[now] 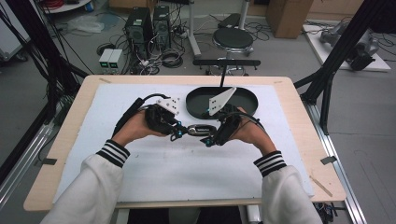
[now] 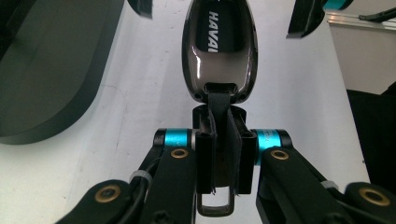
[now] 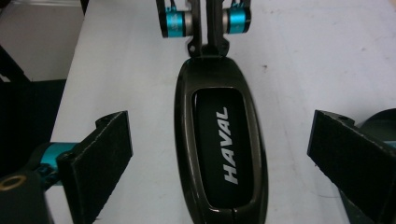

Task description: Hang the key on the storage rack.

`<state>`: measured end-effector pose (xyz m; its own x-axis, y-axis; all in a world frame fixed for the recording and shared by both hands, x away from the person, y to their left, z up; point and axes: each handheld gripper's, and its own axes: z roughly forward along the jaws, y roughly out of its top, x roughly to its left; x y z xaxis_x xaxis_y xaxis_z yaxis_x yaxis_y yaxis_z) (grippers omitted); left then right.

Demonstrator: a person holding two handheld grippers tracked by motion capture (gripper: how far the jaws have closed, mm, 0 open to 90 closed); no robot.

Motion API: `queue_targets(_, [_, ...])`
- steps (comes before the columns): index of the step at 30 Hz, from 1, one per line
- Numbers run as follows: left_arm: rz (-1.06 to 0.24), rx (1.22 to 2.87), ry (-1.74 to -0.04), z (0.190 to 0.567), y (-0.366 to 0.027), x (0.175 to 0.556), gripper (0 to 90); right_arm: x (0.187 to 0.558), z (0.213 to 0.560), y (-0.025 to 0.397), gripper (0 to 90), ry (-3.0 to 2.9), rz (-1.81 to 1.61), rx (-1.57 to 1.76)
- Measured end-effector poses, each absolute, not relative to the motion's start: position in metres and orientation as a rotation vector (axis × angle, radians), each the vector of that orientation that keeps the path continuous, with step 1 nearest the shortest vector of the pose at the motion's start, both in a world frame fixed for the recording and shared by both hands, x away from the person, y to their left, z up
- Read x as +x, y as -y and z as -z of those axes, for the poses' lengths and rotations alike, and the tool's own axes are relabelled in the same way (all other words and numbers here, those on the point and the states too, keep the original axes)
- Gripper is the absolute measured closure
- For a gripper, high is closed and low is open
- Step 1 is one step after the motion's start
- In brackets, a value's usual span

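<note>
A glossy dark key fob [image 1: 201, 129] marked HAVAL lies lengthwise between my two grippers over the white mat [image 1: 187, 163]. My left gripper [image 2: 219, 122] is shut on the black strap at the fob's [image 2: 219, 56] narrow end, with a metal ring showing below the pads. In the high view the left gripper [image 1: 180, 133] sits just left of the fob. My right gripper [image 3: 219, 154] stands open, one pad [image 3: 100, 158] on each side of the fob [image 3: 219, 140] and apart from it. From above, the right gripper [image 1: 211, 138] is at the fob's right end.
A black oval tray [image 1: 252, 100] sits just behind the grippers on the mat, and its wall [image 2: 46, 79] shows at the left of the left gripper view. The wooden table [image 1: 299, 121] borders the mat. Beyond the table stand a stool [image 1: 232, 38] and computer towers [image 1: 140, 25].
</note>
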<state>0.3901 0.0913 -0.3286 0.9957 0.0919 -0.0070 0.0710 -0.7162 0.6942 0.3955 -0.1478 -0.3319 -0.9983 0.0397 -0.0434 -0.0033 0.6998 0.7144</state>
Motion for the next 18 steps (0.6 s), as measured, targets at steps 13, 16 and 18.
queue_targets(13, [-0.04, 2.385, -0.099, 0.329, -0.091, 0.389, 82.8, 0.394, 0.339, 0.132, 27.5, -2.915, -1.065, -0.012])
queue_targets(16, [-0.043, 2.388, -0.098, 0.329, -0.091, 0.388, 82.9, 0.393, 0.34, 0.131, 30.0, -2.922, -1.057, -0.019])
queue_targets(18, [-0.036, 2.392, -0.093, 0.33, -0.091, 0.389, 82.8, 0.392, 0.34, 0.13, 32.8, -2.916, -1.051, -0.03])
